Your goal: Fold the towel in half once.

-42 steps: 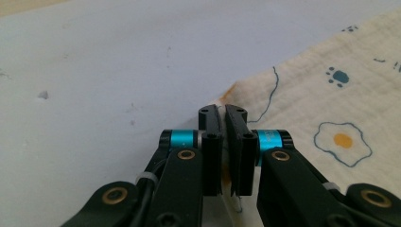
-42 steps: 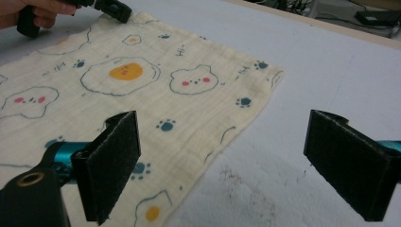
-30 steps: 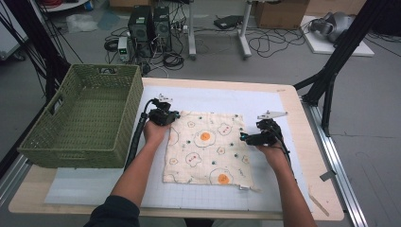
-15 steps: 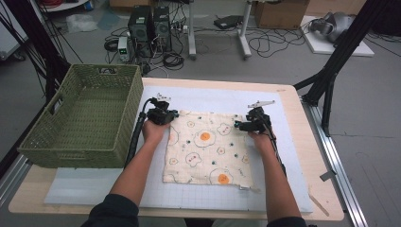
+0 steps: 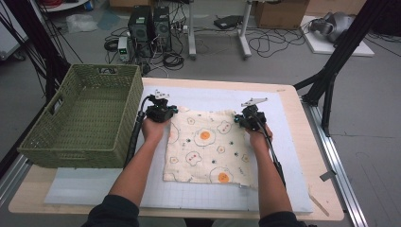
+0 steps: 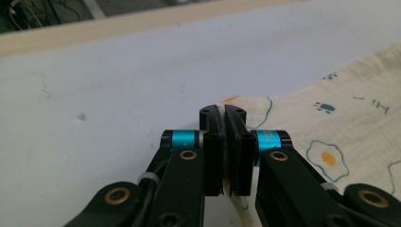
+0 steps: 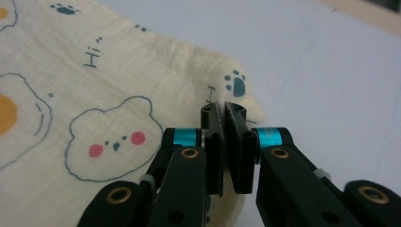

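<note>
A cream cloth (image 5: 205, 149) printed with fried eggs, bears and paw marks lies flat on the white mat (image 5: 283, 123). My left gripper (image 5: 166, 112) is at the cloth's far left corner, its jaws pinched shut on the cloth (image 6: 302, 113) edge, as the left gripper view (image 6: 223, 113) shows. My right gripper (image 5: 239, 119) is at the far right corner. Its jaws have just been closing and now stand shut (image 7: 223, 109) on the cloth (image 7: 113, 85) corner beside a blue paw print.
A green woven basket (image 5: 80, 120) stands at the table's left, close to my left forearm. The wooden table edge (image 5: 309, 156) runs along the right. Cables, computer towers and stand legs sit on the floor beyond the far edge.
My right gripper has moved from the cloth's right edge up to its far right corner and shut there. The left gripper has stayed at the far left corner.
</note>
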Demonstrator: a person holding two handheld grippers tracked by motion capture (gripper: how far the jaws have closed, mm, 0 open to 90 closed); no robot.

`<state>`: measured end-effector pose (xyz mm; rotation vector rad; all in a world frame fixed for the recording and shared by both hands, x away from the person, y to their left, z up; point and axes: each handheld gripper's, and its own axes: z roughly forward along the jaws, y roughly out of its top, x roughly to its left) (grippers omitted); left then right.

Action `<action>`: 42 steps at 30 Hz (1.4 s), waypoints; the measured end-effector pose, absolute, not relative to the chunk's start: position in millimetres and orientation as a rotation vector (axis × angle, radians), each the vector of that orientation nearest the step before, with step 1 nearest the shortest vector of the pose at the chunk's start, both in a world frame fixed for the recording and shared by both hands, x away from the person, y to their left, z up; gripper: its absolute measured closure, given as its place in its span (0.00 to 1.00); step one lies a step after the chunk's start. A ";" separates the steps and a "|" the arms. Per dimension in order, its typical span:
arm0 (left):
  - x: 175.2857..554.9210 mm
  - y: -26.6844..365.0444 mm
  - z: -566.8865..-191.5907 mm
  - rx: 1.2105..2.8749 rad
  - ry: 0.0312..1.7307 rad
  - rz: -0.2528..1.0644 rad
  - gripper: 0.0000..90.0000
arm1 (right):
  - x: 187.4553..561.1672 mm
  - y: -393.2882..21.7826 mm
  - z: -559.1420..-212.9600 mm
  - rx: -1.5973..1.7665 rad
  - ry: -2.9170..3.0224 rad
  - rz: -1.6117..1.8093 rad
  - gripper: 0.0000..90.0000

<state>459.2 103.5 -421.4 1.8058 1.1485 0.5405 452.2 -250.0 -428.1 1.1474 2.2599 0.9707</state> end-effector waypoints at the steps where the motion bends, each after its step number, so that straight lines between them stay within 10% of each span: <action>1: 458.4 104.4 -419.3 1.787 1.148 0.542 0.96 | 451.0 -250.1 -425.4 1.136 2.247 0.979 0.96; 42: 347.3 123.1 -417.4 1.790 0.878 0.437 0.95 | 330.4 -266.2 -417.5 0.937 2.241 1.144 0.96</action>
